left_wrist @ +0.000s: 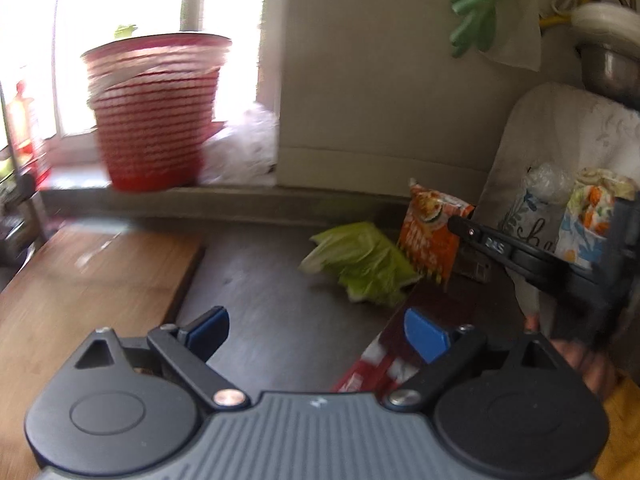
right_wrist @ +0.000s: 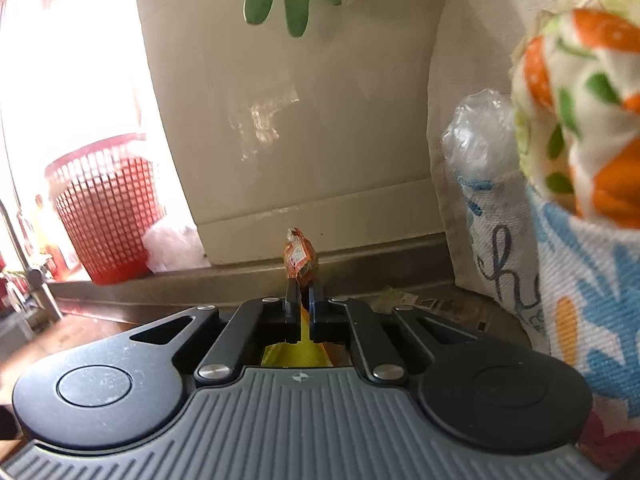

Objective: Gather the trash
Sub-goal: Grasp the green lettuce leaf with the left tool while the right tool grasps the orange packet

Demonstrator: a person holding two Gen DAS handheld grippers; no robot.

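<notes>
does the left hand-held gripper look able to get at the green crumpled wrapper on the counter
Probably yes: the left hand-held gripper is open, and bare dark counter lies between it and the green crumpled wrapper.

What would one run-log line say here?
right tongs: shut on orange wrapper | left tongs: open, empty | red basket: on sill

**Dark counter, wooden board, raised ledge**

A dark counter [left_wrist: 256, 280] carries a wooden board [left_wrist: 80, 280] at its left, a crumpled green wrapper [left_wrist: 360, 264] lying near the back, and a red-and-white packet [left_wrist: 384, 356] lying closer in. On the raised ledge [left_wrist: 240, 196] behind stand a red mesh basket [left_wrist: 154, 116] and a white plastic bag [left_wrist: 244, 152] just beside it.
</notes>
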